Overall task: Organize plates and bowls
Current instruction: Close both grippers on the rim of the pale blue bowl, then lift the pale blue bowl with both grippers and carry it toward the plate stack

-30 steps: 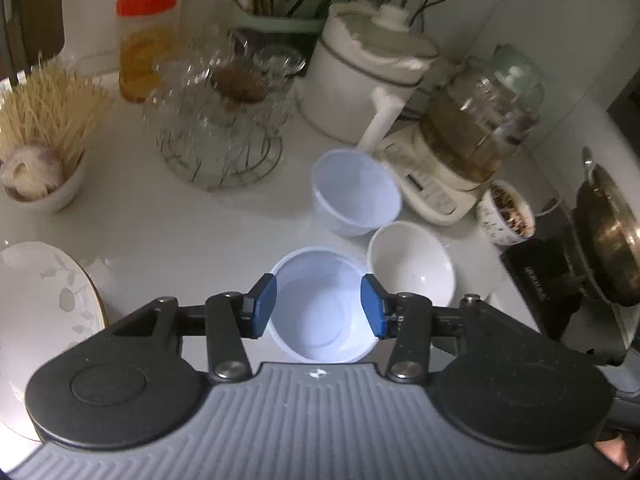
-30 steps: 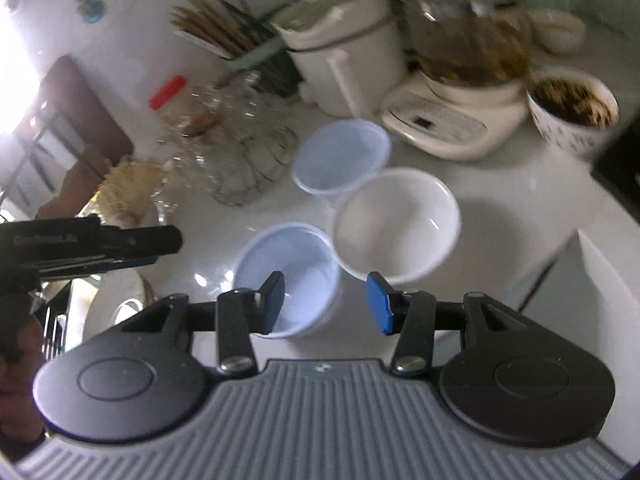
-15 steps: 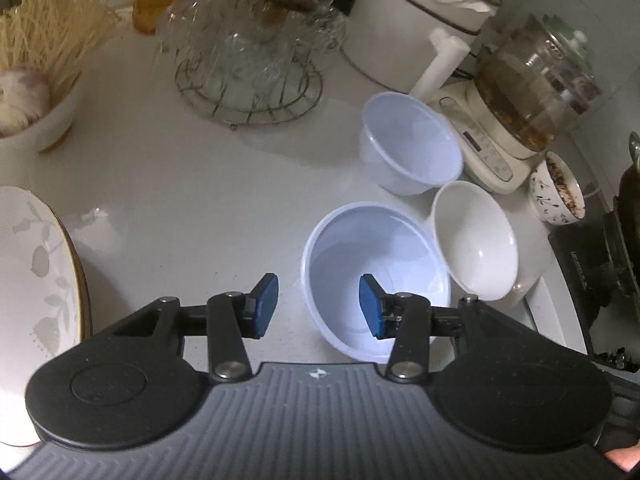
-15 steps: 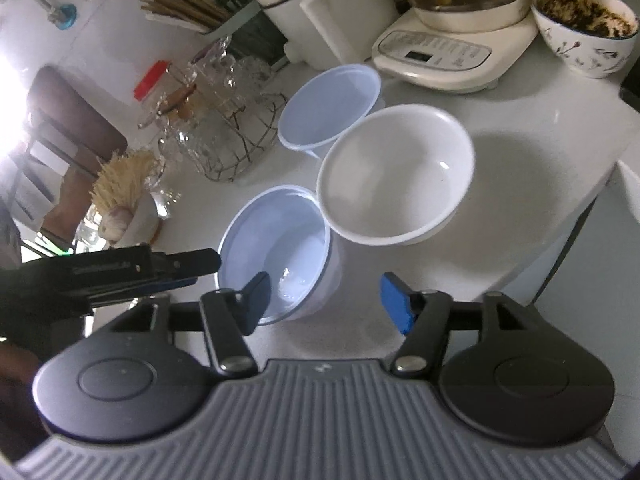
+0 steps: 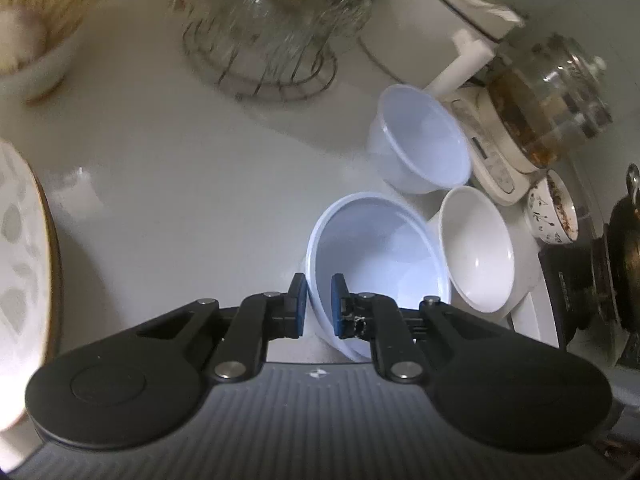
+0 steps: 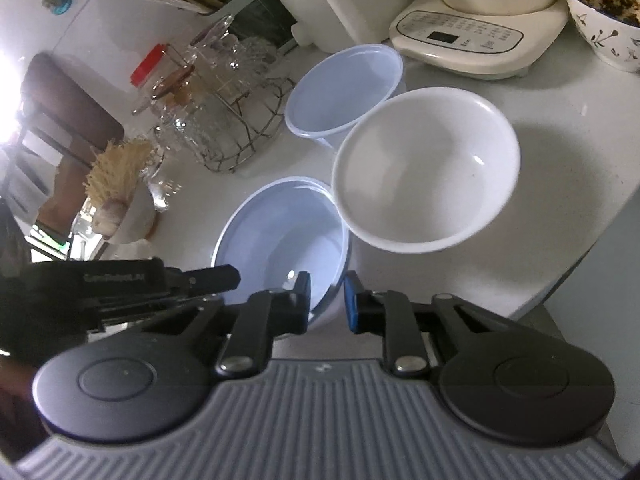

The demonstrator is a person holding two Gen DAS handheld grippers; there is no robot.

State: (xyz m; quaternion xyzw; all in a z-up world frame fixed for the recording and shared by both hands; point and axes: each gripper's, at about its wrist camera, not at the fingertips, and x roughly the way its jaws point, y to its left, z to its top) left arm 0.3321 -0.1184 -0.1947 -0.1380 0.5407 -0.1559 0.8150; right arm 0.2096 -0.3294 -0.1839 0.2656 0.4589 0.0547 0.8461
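Both pairs of jaws pinch the same pale blue plastic bowl. In the left wrist view, the left gripper has its blue pads clamped on the near-left rim of that bowl, one pad outside the wall and one inside, and the bowl sits tilted. In the right wrist view, the right gripper is closing on the bowl's near-right rim, the wall running between its two pads with one pad inside the bowl and the other outside; the left gripper's dark finger reaches the rim from the left.

Just beside this bowl, touching its rim on the right, stands a white ceramic bowl. Beyond both, a second pale blue plastic bowl rests on the white countertop, close to a cream appliance base carrying a glass pot.

Farther out are a wire rack of clear glassware, a white lidded cooker, and a patterned bowl with dark contents. At the left edge lies a white plate with a leaf pattern.
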